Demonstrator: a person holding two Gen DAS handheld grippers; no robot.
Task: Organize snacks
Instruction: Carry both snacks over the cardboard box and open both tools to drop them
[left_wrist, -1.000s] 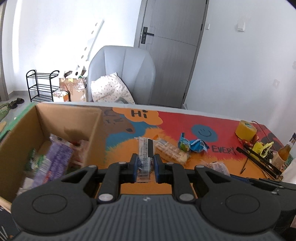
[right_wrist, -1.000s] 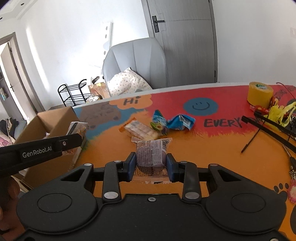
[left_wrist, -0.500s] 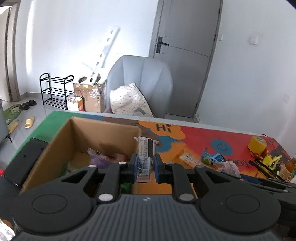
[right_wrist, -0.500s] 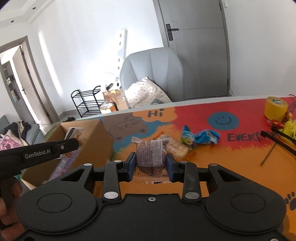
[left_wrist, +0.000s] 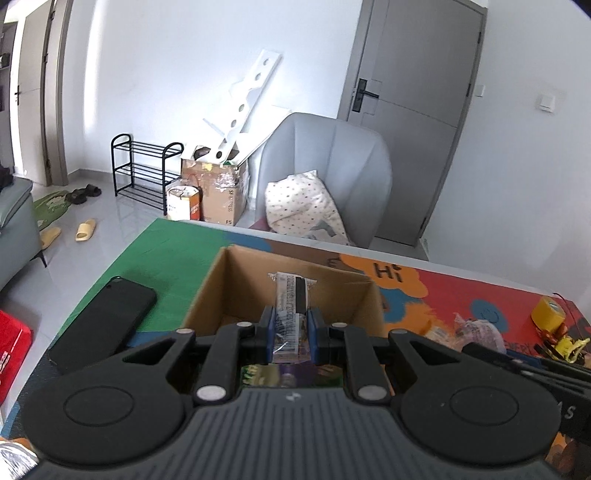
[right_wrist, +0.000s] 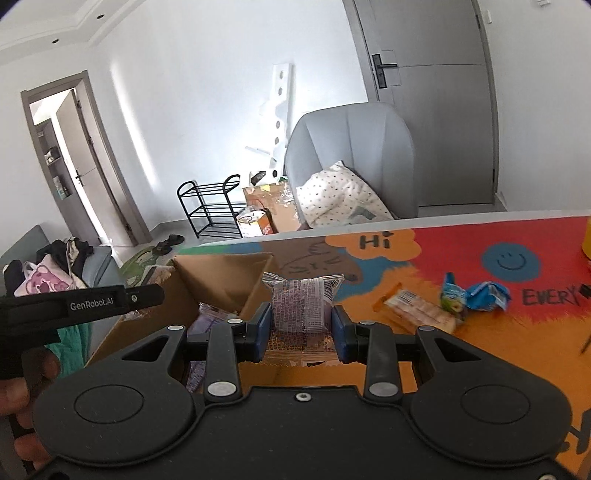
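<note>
Box (left_wrist: 291, 280) nearer, contents mostly hidden

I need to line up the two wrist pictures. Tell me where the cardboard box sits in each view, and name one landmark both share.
Left wrist: the cardboard box is at centre, open, right behind the left gripper and its clear snack packet.
Right wrist: the box is left of centre, behind the right gripper and beside its wrapped snack.
Shared landmark: the orange "Hi" bubble on the table mat.
</note>
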